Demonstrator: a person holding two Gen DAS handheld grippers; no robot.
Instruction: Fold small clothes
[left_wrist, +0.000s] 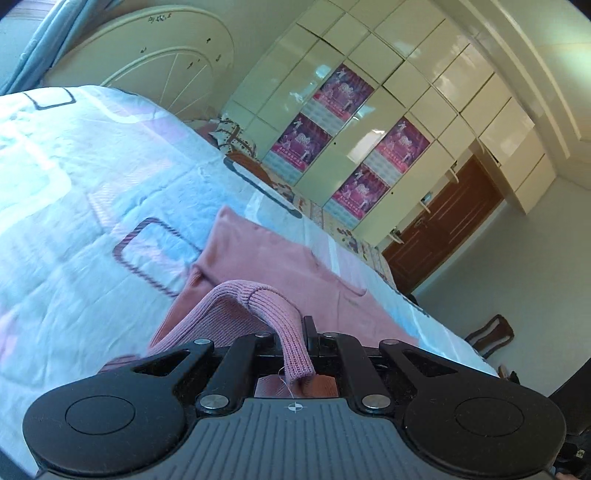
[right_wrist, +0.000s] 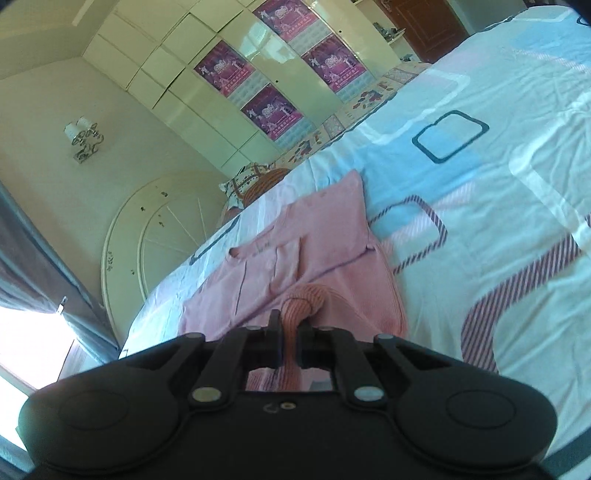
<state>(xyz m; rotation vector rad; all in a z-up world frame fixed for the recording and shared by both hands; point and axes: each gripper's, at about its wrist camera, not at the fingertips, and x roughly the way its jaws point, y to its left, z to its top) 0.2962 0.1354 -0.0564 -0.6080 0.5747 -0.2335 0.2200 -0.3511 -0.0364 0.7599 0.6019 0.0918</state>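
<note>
Both raised over bed (left_wrist: 74, 184): left hand-held gripper (left_wrist: 295, 336), right hand-held gripper (right_wrist: 290, 332) clamped on pink garment (right_wrist: 314, 258) ribbed hem.

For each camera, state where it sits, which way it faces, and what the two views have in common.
Left wrist: sits on the left gripper, looking along the bed toward the wardrobe and door; its fingers pinch the pink sweater's ribbed hem.
Right wrist: sits on the right gripper, facing the headboard; its fingers clamp ribbed hem too.
Shared: pink sweater, patterned bedsheet, wardrobe.
</note>
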